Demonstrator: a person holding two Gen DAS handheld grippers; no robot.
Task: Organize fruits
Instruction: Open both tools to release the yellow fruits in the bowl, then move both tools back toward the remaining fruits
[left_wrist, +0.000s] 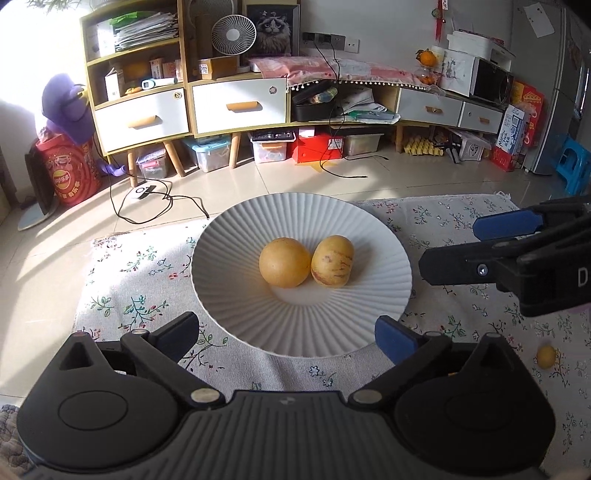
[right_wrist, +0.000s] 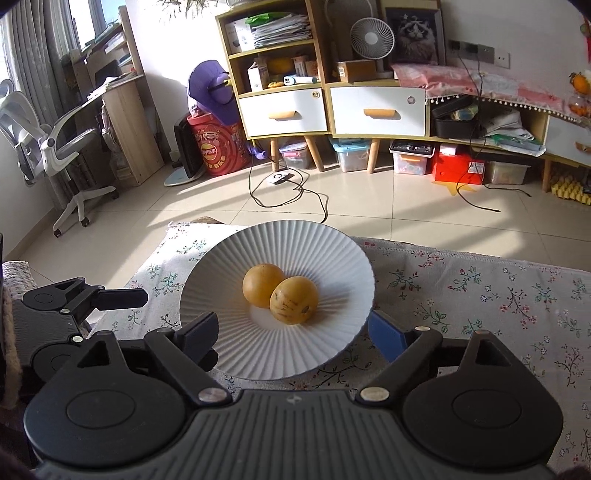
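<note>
- Left gripper (left_wrist: 287, 330): fingers spread wide and empty, poised at the near rim of the white ribbed plate (left_wrist: 229, 236), which sits on a floral cloth (left_wrist: 125, 280).
- Round yellow fruit (left_wrist: 284, 262) and the purple-streaked yellow fruit (left_wrist: 331, 260) lie touching at the plate's centre, ahead of both grippers. They look firm, smooth and light, likely to roll; a grip across the widest middle seems safest.
- Right gripper (right_wrist: 291, 332): also spread and empty, just short of the plate.
- A small yellow fruit (left_wrist: 546, 356) lies loose on the cloth, well apart at the far right, nearest the right gripper.
</note>
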